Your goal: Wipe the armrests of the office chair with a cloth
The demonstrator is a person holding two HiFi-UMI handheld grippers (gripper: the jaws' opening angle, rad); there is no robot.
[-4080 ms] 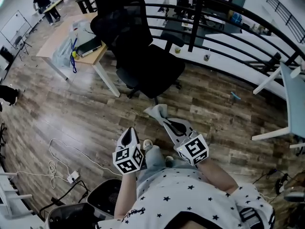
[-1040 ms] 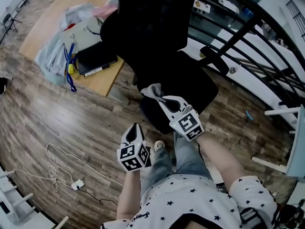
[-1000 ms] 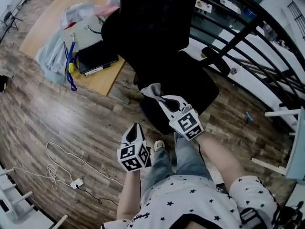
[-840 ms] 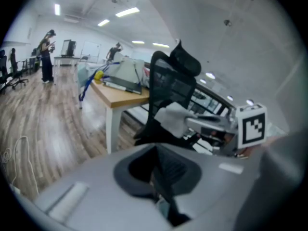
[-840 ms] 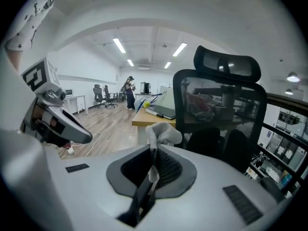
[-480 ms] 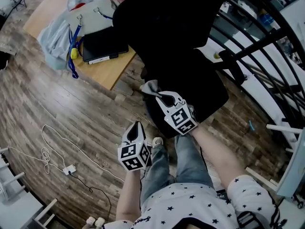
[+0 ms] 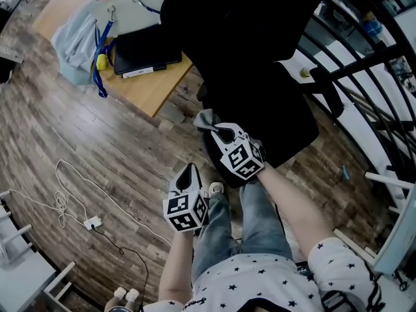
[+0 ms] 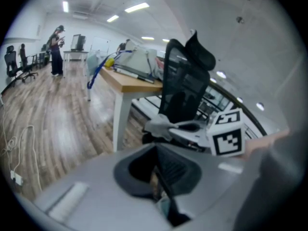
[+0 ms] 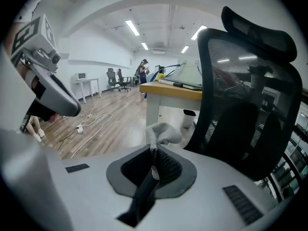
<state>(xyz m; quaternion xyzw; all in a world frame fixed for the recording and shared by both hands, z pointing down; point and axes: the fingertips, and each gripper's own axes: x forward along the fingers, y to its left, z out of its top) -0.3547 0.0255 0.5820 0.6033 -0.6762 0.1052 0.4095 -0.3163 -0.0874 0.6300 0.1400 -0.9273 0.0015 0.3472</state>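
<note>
Around us the wooden tabletop (image 7: 148, 88) stands just to the left of the black office chair (image 7: 260, 64). It carries a black flat case (image 7: 144, 49), a pale bag (image 7: 73, 36) and a blue lanyard (image 7: 97, 47). On the wood floor (image 7: 97, 142) a thin white cable (image 7: 62, 187) runs to a small plug block (image 7: 91, 223). A black railing (image 7: 367, 54) passes behind the chair at the right. One armrest (image 7: 327, 88) of the chair shows at the far right side, well apart from both tools, and the wide seat lies between it and us; we cannot make out the other armrest. The right hand-held gripper (image 7: 220, 131) reaches forward over the near left edge of the seat, its forearm stretched out above the person's jeans (image 7: 250, 216). Its jaws are pressed together on the grey cloth (image 7: 206, 118), which bunches out beyond the tips. Whether the cloth touches the chair, we cannot tell. The left hand-held gripper (image 7: 188, 169) is held lower and closer to the body, pointing at the floor, with its jaws closed together on nothing. Compared with four seconds ago, when the chair stood well away across the floor, it now fills the upper middle of the head view. Over the last half second the right tool has come a little further onto the seat edge.
</note>
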